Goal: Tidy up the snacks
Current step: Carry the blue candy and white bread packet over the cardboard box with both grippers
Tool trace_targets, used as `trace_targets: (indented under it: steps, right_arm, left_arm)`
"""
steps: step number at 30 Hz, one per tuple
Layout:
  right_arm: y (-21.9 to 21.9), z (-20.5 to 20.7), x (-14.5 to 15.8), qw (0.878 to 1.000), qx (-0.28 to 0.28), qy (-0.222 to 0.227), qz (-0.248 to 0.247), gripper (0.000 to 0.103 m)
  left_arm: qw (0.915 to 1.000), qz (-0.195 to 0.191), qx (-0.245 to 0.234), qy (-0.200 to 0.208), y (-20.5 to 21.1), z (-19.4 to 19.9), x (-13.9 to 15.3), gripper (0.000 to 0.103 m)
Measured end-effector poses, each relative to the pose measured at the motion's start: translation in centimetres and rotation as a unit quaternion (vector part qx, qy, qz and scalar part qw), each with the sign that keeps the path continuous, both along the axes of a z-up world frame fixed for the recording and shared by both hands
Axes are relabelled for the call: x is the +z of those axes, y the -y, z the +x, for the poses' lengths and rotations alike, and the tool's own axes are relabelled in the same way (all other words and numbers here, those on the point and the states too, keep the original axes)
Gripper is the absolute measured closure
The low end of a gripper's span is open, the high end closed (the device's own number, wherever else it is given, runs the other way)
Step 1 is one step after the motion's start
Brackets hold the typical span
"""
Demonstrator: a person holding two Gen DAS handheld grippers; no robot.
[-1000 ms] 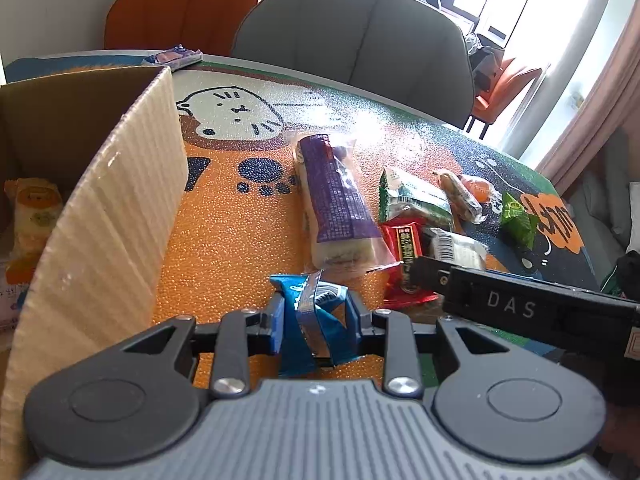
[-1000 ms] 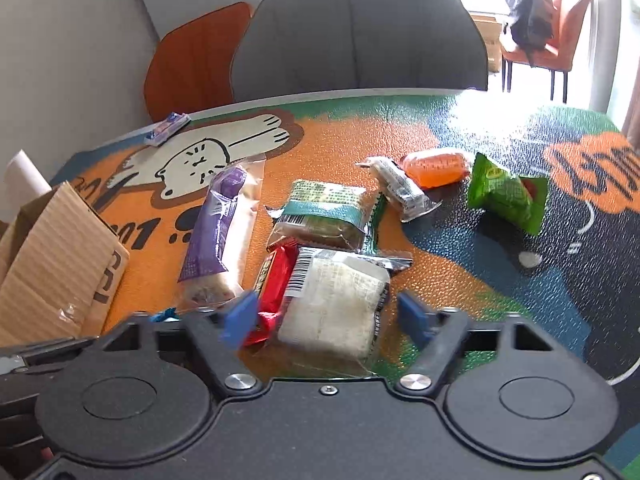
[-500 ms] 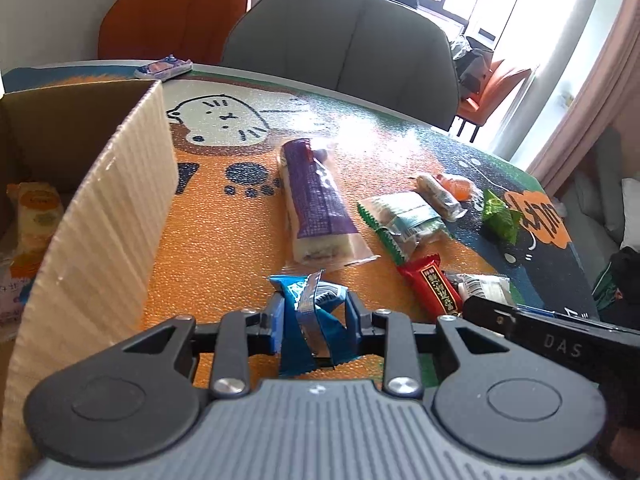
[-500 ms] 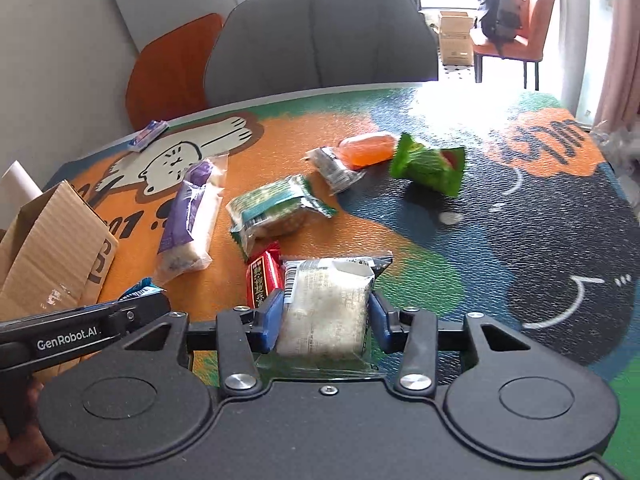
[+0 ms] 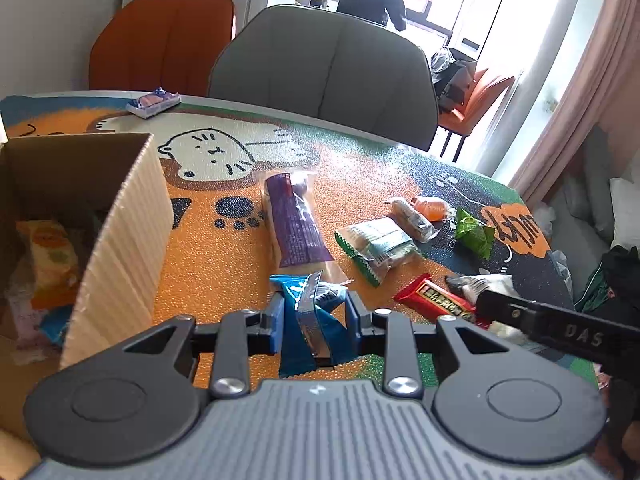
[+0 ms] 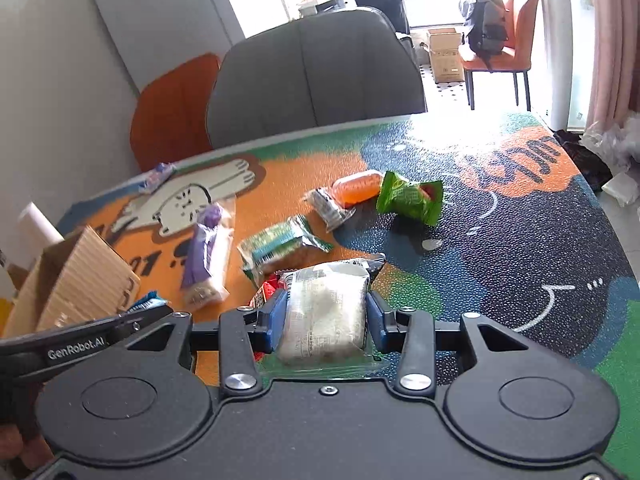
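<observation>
My left gripper (image 5: 314, 318) is shut on a blue snack packet (image 5: 310, 320), held above the table just right of the open cardboard box (image 5: 120, 240). My right gripper (image 6: 324, 314) is shut on a clear packet of white cake (image 6: 324, 312), lifted over the table. On the table lie a purple bar (image 5: 294, 222), a green-and-white packet (image 5: 378, 246), a red bar (image 5: 436, 300), a small dark-wrapped packet (image 6: 328, 206), an orange snack (image 6: 358, 186) and a bright green packet (image 6: 410, 198). The box holds an orange-and-white packet (image 5: 48, 260).
A small blue-and-pink packet (image 5: 152, 102) lies at the table's far left edge. A grey chair (image 5: 324, 76) and an orange chair (image 5: 164, 40) stand behind the table. The box wall (image 5: 128, 236) rises close on my left gripper's left.
My right gripper closed on the white cake packet and lifted it. Both grippers rose and pulled back from the table; the left one still holds the blue packet.
</observation>
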State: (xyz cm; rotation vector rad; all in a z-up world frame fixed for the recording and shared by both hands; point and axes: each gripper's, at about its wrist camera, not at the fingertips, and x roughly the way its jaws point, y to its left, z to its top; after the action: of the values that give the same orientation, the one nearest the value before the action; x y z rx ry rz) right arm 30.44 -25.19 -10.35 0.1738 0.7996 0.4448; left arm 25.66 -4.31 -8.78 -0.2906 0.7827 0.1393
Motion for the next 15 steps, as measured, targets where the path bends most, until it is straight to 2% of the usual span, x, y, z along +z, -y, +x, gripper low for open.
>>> trace_targets:
  steps: [8, 15]
  right_arm:
    - [1.4, -1.5, 1.3, 0.999, -0.007, 0.006, 0.034, 0.063]
    - [1.3, -2.4, 0.4, 1.0, -0.006, -0.002, 0.015, 0.062]
  left_arm:
    - [0.9999, 0.005, -0.002, 0.011, 0.2, -1.4, 1.0, 0.073]
    - [0.9998, 0.008, -0.009, 0.014, 0.6, -2.6, 1.3, 0.073]
